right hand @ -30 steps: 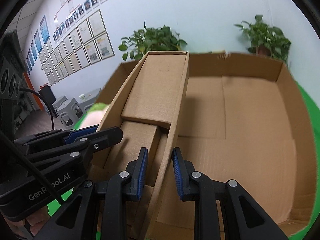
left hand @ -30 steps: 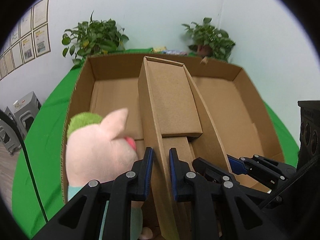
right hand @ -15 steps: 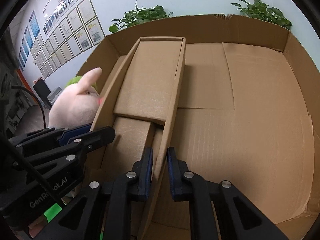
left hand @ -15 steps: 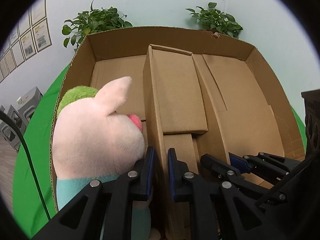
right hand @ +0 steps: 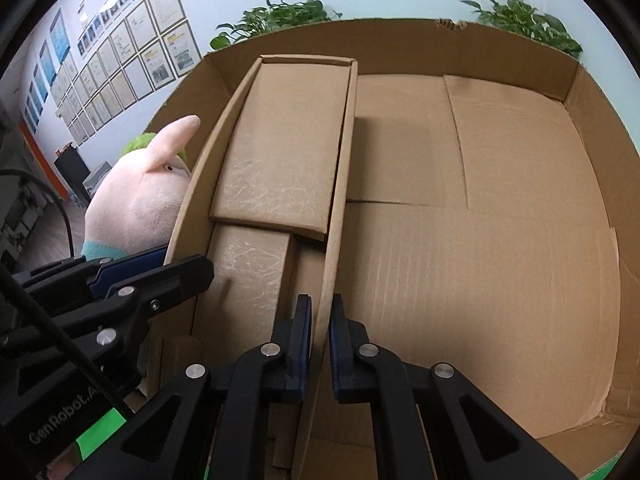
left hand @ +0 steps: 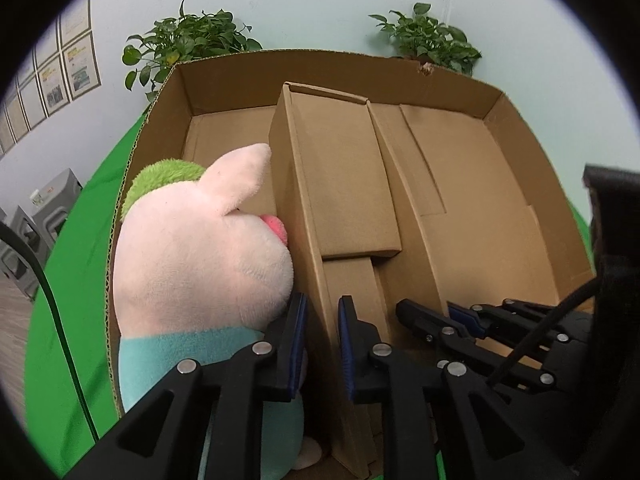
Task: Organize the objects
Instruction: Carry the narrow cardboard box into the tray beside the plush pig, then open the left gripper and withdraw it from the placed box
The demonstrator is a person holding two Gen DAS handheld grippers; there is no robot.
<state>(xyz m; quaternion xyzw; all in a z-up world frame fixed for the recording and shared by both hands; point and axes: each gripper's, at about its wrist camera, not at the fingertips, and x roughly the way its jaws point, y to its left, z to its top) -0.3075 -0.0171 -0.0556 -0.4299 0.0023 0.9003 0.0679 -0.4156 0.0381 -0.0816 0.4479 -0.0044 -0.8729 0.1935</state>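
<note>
I'm clenching my left gripper [left hand: 322, 344] and right gripper [right hand: 319, 354] on the cardboard insert's [right hand: 280, 148] two walls; the plush pig's [left hand: 196, 264] face is hiding.

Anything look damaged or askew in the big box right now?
Yes. The inner carton sits skewed in the big box, its side walls splayed. The big box's far rim has a small torn notch. The plush pig is pressed against the carton's wall.

My right gripper [right hand: 320, 354] came down into the big box [right hand: 500, 44], its jaws just closing onto the divider wall [right hand: 340, 208].
</note>
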